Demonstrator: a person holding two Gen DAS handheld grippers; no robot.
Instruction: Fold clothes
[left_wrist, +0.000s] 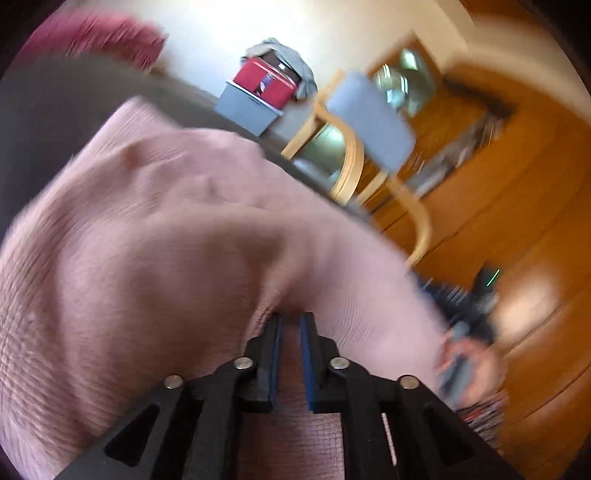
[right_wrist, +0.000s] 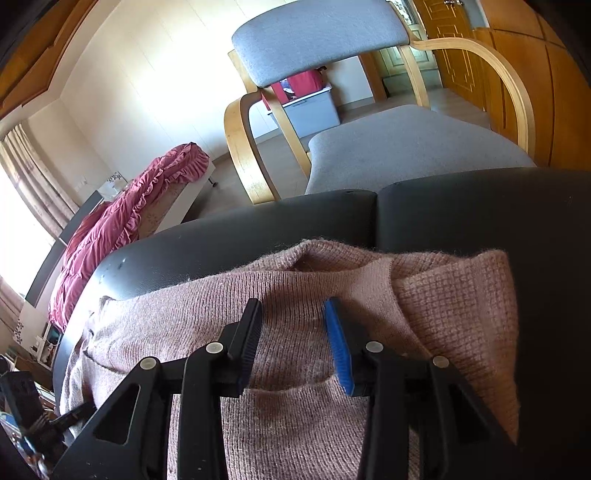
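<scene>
1. We hold the left gripper (left_wrist: 290, 328) nearly closed, pinching a fold of the pink sweater (left_wrist: 155, 236) between its blue pads; cloth bunches up around the tips and drapes over the front of the view.
2. Our right gripper (right_wrist: 293, 332) stands partly open above the sweater (right_wrist: 295, 369), with knit lying under and between the fingers but no pad pressing on it, as far as we can judge.
3. The sweater lies on the dark table (right_wrist: 229, 236), with a folded layer on its right part and its far edge near the table's far rim.
4. Risk: the left pinch takes only a small bite of loose knit, so a quick pull may let it slip out, or stretch the fabric instead of carrying the fold.
5. Risk: the left view is badly blurred, so we cannot tell how many layers are caught; lifting two may drag the whole sweater and undo the folded part.
6. Risk: nothing pins the sweater on the right, so it may slide towards the table edge.
7. Room: the grey chair (right_wrist: 388, 147) stands just beyond the far rim, and bare table shows on the far side and at the right.
8. A hand (left_wrist: 476, 369) shows near the table's side in the left view, close to the cloth's path.
</scene>
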